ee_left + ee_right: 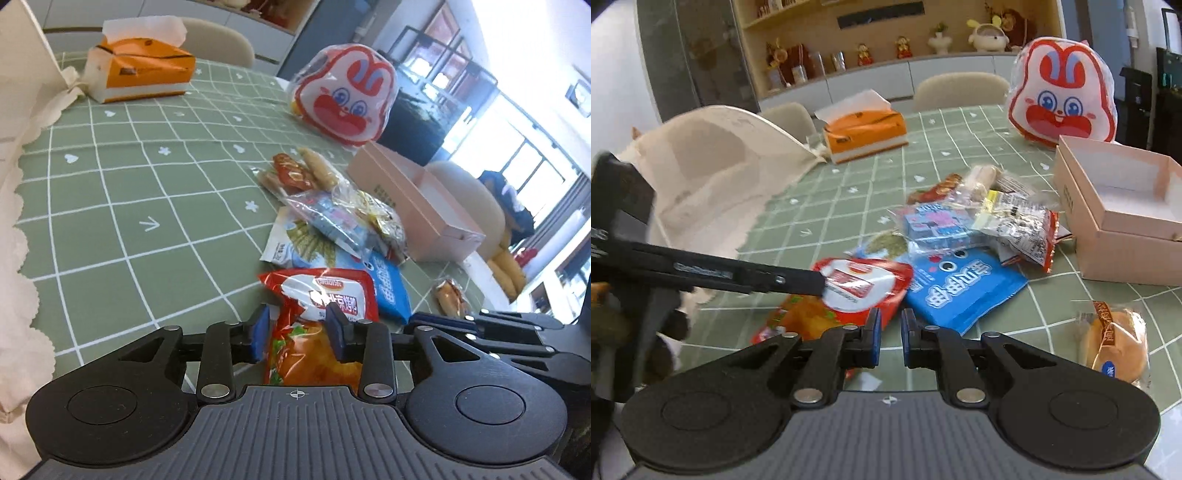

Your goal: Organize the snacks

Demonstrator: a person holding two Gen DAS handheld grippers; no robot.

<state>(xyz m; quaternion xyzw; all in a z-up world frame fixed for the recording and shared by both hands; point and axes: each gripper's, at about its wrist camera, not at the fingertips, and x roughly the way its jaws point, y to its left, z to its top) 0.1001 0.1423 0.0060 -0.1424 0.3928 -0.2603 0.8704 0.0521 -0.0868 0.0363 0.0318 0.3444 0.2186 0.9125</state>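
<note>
Nearest my left gripper [300, 332]: red-orange snack bag [314, 332], pinched between both blue pads [260, 330], jaws closed on its crumpled middle, one end running back under the camera. Right gripper [888, 334] sits low over the green checked tablecloth [110, 206], jaws slightly apart, nothing between them; the same bag's edge lies just left of its left pad. Behind it: rabbit-face bag [1062, 98], open pink box [1123, 206], blue packet [955, 286], wrapped bun [1115, 339] off right.
</note>
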